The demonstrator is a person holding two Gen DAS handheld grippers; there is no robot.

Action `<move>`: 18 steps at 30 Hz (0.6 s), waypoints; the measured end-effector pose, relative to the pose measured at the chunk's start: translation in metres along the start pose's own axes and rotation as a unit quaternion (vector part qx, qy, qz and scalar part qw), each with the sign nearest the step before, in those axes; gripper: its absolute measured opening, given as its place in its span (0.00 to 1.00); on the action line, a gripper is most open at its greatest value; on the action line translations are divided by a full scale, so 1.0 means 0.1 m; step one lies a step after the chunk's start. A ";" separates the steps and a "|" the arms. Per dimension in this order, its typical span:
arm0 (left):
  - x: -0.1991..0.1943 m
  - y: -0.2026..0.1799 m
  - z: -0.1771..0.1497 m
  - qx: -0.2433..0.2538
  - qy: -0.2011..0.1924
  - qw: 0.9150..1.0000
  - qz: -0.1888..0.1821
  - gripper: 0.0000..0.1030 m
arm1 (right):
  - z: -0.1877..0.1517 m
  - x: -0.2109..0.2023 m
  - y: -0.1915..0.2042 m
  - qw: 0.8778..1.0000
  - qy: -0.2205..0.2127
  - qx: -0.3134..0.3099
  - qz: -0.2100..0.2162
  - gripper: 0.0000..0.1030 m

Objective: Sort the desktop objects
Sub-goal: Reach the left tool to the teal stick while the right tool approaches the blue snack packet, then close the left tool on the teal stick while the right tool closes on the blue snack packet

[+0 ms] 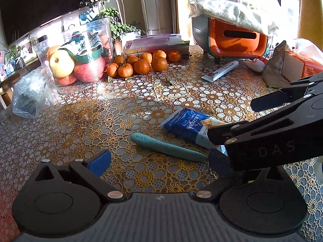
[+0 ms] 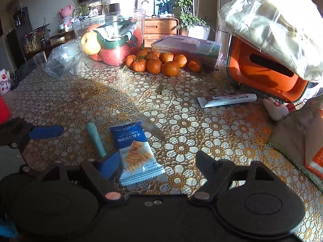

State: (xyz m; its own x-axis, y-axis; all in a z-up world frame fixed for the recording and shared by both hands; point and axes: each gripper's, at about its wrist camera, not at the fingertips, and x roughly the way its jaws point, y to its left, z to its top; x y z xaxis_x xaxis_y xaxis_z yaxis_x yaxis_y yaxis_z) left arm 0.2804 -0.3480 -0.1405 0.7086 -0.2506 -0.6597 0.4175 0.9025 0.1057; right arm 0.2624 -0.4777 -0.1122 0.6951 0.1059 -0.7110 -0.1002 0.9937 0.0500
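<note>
We hold both grippers wide: left gripper [image 1: 159, 161] straddles the teal pen [image 1: 167, 147], right gripper [image 2: 159, 162] straddles the biscuit packet [image 2: 136, 153].

A home living room, clearly: a lace-patterned cloth covers the desk [image 2: 181, 104], mandarins [image 2: 161, 62] heaped by a fruit-filled clear tub [image 2: 113, 38], potted plants [image 2: 187, 20], a wooden dresser [image 2: 159, 28], a pink plush toy [image 2: 67, 15] behind.

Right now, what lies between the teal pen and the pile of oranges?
Only bare lace tablecloth separates the teal pen from the oranges; the left wrist view shows it.
</note>
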 end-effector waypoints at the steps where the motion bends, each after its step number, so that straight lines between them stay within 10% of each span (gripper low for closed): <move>1: 0.00 0.01 -0.01 0.001 0.000 1.000 -0.002 1.00 | 0.01 0.01 0.01 1.000 0.000 0.000 0.002 0.79; 18: 0.05 0.21 -0.01 0.019 -0.009 1.000 0.016 1.00 | 0.02 0.18 0.03 1.000 0.013 -0.009 0.002 0.54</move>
State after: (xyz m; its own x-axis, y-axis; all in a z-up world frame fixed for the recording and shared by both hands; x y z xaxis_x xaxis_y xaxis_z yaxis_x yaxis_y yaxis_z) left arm 0.2923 -0.3298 -0.1428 0.7314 -0.2285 -0.6425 0.4156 0.8964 0.1543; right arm 0.2757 -0.4724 -0.1232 0.6764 0.1083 -0.7285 -0.1160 0.9925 0.0398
